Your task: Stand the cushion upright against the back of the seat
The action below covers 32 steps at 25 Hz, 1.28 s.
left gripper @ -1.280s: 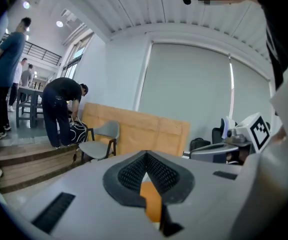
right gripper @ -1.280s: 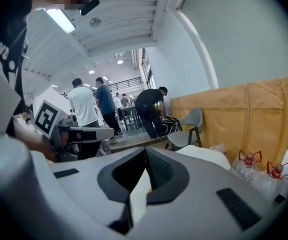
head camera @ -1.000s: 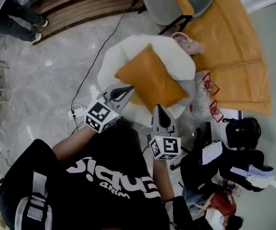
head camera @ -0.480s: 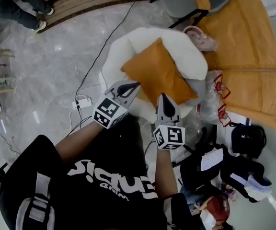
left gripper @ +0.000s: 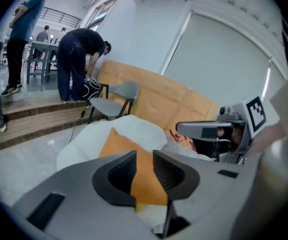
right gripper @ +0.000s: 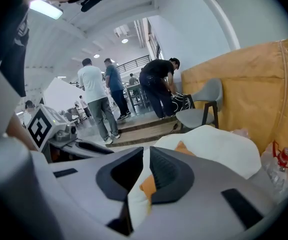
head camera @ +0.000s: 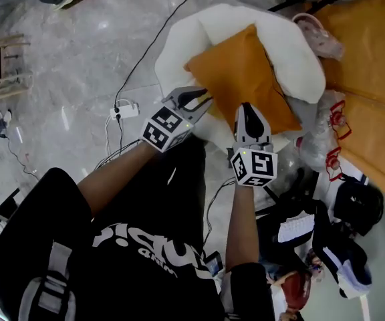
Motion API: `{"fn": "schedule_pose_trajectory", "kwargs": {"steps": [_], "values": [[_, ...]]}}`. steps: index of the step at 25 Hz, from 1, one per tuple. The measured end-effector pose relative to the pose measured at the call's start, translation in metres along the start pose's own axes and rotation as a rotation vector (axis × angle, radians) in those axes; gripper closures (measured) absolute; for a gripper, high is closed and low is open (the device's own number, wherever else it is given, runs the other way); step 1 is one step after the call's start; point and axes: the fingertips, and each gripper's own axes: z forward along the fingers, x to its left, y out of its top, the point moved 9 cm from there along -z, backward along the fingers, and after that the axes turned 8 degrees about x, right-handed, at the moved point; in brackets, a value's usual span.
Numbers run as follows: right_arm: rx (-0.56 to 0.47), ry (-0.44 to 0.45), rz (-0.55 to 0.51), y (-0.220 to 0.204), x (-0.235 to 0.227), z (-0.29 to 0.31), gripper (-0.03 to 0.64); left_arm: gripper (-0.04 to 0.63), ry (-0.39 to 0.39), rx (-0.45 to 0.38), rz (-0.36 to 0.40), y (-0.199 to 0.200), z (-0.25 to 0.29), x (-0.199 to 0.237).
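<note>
An orange cushion [head camera: 246, 79] lies tilted on a white fluffy seat [head camera: 179, 42], its upper edge leaning on the seat's padded back. My left gripper [head camera: 204, 99] hovers at the seat's front left edge, close to the cushion's near corner. Its jaws have just been opening and stand slightly apart with nothing between them. In the left gripper view the cushion [left gripper: 118, 143] shows beyond that gap. My right gripper [head camera: 246, 108] is shut and empty, pointing at the cushion's near edge. Past its jaws a corner of the cushion [right gripper: 183, 147] and the seat [right gripper: 219, 151] are visible.
Plastic bottles [head camera: 334, 116] and dark bags [head camera: 356, 206] crowd the floor right of the seat. An orange padded bench [head camera: 373, 59] lies behind them. A power strip [head camera: 127, 110] with cables sits on the floor to the left. A grey chair [left gripper: 116, 96] and people [right gripper: 100, 101] stand farther off.
Both grippers have dropped lower and moved in toward the front of the seat and the cushion. The left gripper's jaws have parted; the right gripper's stay together.
</note>
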Motion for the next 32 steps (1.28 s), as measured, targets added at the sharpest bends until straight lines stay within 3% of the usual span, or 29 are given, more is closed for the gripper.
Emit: {"fn": "schedule_pose_trajectory", "kwargs": {"steps": [3, 4, 5, 11, 14, 20, 27, 32], "values": [[0.050, -0.007, -0.001, -0.020, -0.014, 0.026, 0.557, 0.430, 0.012, 0.040, -0.051, -0.021, 0.028, 0.016], [0.075, -0.005, 0.004, -0.027, -0.019, 0.037, 0.464, 0.428, 0.020, 0.050, -0.063, -0.028, 0.039, 0.023], [0.099, -0.002, 0.006, -0.035, -0.025, 0.049, 0.419, 0.423, 0.029, 0.057, -0.074, -0.035, 0.051, 0.030], [0.218, -0.038, -0.074, -0.076, -0.061, 0.111, 0.419, 0.422, 0.077, 0.093, -0.132, -0.078, 0.120, 0.075], [0.276, -0.060, -0.114, -0.087, -0.076, 0.138, 0.419, 0.396, 0.062, 0.126, -0.164, -0.099, 0.150, 0.096], [0.397, -0.126, -0.237, -0.108, -0.100, 0.188, 0.419, 0.370, 0.090, 0.188, -0.180, -0.138, 0.192, 0.131], [0.572, -0.181, -0.404, -0.134, -0.109, 0.230, 0.391, 0.333, 0.095, 0.226, -0.282, -0.174, 0.234, 0.151], [0.583, -0.196, -0.379, -0.139, -0.117, 0.241, 0.393, 0.334, 0.095, 0.222, -0.317, -0.177, 0.254, 0.154]]}}
